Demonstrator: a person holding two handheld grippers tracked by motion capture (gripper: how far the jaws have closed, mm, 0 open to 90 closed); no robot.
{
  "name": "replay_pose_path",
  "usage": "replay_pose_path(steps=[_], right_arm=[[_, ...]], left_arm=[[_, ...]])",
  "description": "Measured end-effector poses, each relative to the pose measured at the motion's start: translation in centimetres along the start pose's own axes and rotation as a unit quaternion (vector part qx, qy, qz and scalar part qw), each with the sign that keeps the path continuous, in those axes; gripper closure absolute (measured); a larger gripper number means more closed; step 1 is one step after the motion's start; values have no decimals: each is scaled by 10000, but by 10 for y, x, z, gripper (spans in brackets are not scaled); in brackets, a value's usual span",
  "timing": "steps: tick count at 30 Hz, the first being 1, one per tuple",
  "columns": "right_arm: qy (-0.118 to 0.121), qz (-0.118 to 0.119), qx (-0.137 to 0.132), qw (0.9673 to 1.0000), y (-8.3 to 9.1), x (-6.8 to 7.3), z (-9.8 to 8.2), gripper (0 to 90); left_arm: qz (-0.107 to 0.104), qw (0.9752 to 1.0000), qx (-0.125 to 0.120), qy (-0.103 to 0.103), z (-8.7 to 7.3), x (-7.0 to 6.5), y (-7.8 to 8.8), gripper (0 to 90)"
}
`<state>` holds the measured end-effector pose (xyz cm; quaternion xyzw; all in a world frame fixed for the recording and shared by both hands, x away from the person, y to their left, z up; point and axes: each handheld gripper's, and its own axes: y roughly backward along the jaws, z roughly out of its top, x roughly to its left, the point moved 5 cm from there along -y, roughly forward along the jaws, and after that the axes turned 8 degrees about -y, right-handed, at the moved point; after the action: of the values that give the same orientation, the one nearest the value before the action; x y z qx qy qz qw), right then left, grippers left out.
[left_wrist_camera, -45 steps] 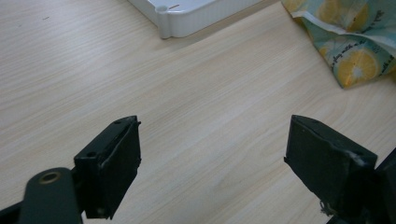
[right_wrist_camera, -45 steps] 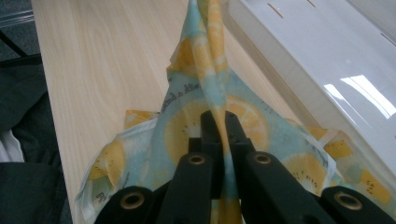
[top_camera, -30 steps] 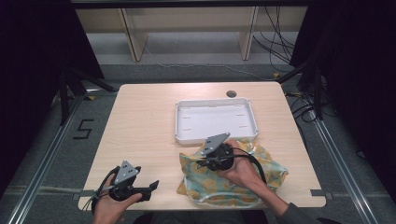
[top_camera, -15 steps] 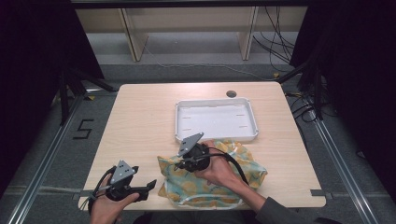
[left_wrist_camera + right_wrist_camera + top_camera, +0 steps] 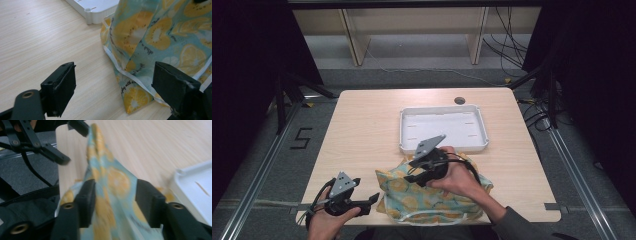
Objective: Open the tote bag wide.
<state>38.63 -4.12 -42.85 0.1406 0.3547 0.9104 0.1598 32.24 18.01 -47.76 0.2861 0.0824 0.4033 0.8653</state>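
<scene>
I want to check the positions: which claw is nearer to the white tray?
The right claw: it is over the fruit-print cloth, just in front of the white tray. The left claw is at the table's near edge, farther away.

Printed cloth (image 5: 432, 200) (seemingly thin cotton), matt wood-grain table (image 5: 362, 130), smooth white plastic tray (image 5: 444, 127)

1. The table (image 5: 362, 130) is bare wood across its whole left half and along the far edge
2. The white tray (image 5: 443, 129) blocks the middle right, lying just beyond the cloth (image 5: 432, 200)
3. The bunched cloth covers the near middle, just beside the left gripper (image 5: 371, 199)
4. A bare strip runs right of the tray and cloth
5. The tray's inside lies open
</scene>
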Motion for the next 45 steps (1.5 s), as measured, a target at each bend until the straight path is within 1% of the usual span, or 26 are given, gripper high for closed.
replay_pose_path(steps=[2, 4, 5, 6, 9, 10, 14, 18, 19, 20, 21, 24, 28, 29, 30, 32, 33, 35, 36, 37, 39, 40, 42, 43, 44, 45], right_arm=[[-66, -97, -82, 9999, 17, -10, -7, 450], [-61, -145, -104, 9998, 25, -14, -11, 448], [-85, -189, -147, 9997, 32, -19, -15, 445], [-126, -229, -166, 9995, 40, -24, -21, 444], [-368, -432, -198, 9982, 54, -38, -37, 440], [-340, -430, -140, 9984, 57, -42, -42, 438], [-508, -545, -18, 9972, 60, -54, -61, 428], [-512, -490, 55, 9975, 61, -61, -70, 425], [-682, -496, 59, 9964, 63, -62, -72, 425], [-680, -482, 61, 9965, 64, -63, -73, 425], [-680, -482, 61, 9965, 64, -63, -73, 425], [-759, -543, 24, 9956, 66, -67, -75, 425], [-736, -466, 51, 9962, 66, -66, -76, 422], [-736, -466, 51, 9962, 66, -66, -76, 422], [-624, -426, 24, 9971, 64, -66, -75, 423], [-679, -350, 67, 9971, 61, -61, -74, 423], [-489, -286, 85, 9984, 57, -61, -73, 425], [-533, -297, 132, 9981, 55, -59, -73, 429], [-402, -215, 166, 9988, 53, -58, -73, 432], [-468, -168, 224, 9985, 50, -55, -73, 439], [-414, -140, 350, 9984, 45, -54, -75, 451], [-432, -163, 510, 9976, 42, -53, -77, 467], [-351, -15, 656, 9972, 36, -53, -80, 576], [-351, -15, 656, 9972, 36, -53, -80, 576], [-289, 39, 725, 9969, 34, -53, -80, 640], [-270, 63, 941, 9952, 33, -49, -84, 808]], left_arm=[[-62, 9997, 2, -230, 5, -3, 2, 184], [-99, 9998, -102, -154, 9, -8, 2, 184], [-140, 9994, -105, -286, 13, -11, 4, 188], [-126, 9996, -160, -195, 16, -15, 4, 192], [-270, 9989, -257, -293, 30, -31, 7, 192], [-362, 9985, -271, -319, 35, -37, 7, 192], [-564, 9953, -283, -736, 55, -56, 5, 193], [-684, 9925, -287, -976, 79, -72, -3, 204], [-703, 9927, -350, -914, 84, -76, -7, 209], [-770, 9914, -288, -1015, 91, -80, -13, 214], [-770, 9914, -288, -1015, 91, -80, -13, 216], [-940, 9876, -155, -1251, 99, -89, -27, 228], [-1095, 9857, 30, -1279, 101, -95, -47, 278], [-1134, 9842, 85, -1355, 101, -95, -51, 278], [-1224, 9823, 175, -1408, 100, -97, -57, 332], [-1277, 9806, 262, -1461, 99, -99, -67, 337], [-1320, 9800, 304, -1461, 98, -100, -70, 388], [-1391, 9772, 409, -1549, 96, -102, -75, 416], [-1412, 9755, 454, -1626, 94, -102, -78, 444], [-1418, 9753, 467, -1628, 93, -102, -80, 497], [-1390, 9718, 540, -1828, 89, -102, -83, 572], [-1365, 9714, 521, -1874, 87, -102, -83, 624], [-1361, 9692, 519, -1987, 85, -102, -82, 776], [-1373, 9684, 504, -2018, 84, -102, -81, 776], [-1365, 9666, 516, -2107, 84, -101, -79, 817], [-1406, 9665, 459, -2098, 83, -103, -79, 873]])
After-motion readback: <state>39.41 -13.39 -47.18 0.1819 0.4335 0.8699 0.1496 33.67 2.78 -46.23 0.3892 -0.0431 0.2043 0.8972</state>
